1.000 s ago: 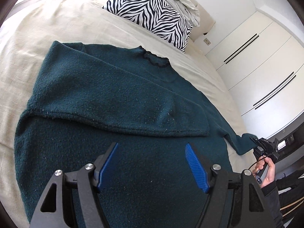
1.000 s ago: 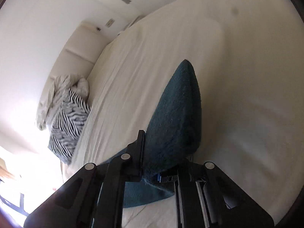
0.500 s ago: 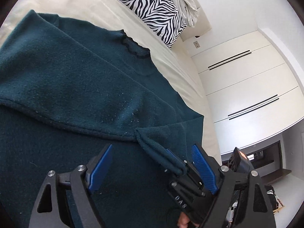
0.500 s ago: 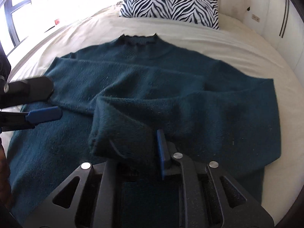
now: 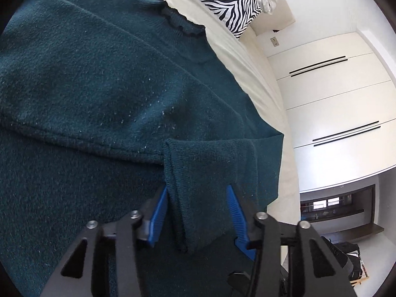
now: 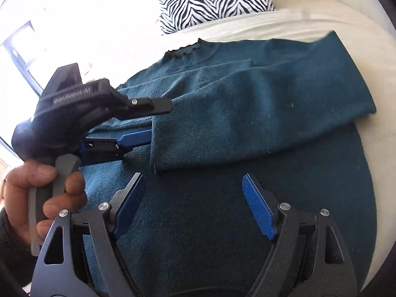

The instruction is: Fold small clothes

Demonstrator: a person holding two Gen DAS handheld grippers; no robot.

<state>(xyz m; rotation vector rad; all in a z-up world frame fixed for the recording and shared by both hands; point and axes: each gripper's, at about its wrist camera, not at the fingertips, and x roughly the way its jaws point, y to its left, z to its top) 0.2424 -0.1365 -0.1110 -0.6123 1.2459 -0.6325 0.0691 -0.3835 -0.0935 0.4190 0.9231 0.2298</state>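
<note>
Closing around the sleeve cuff [image 5: 198, 185] folded across the teal sweater [image 5: 86, 74] on the bed [image 5: 267, 99], the left tongs [image 5: 196, 212] take over while the empty right tongs [image 6: 195, 205] open, so the sleeve likely needs squaring next.

Both wrist views close, downward — shared sweater [image 5: 104, 79]

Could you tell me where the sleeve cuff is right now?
In the left wrist view, the cuff lies on the sweater's body, between the closing left gripper's fingers.
</note>
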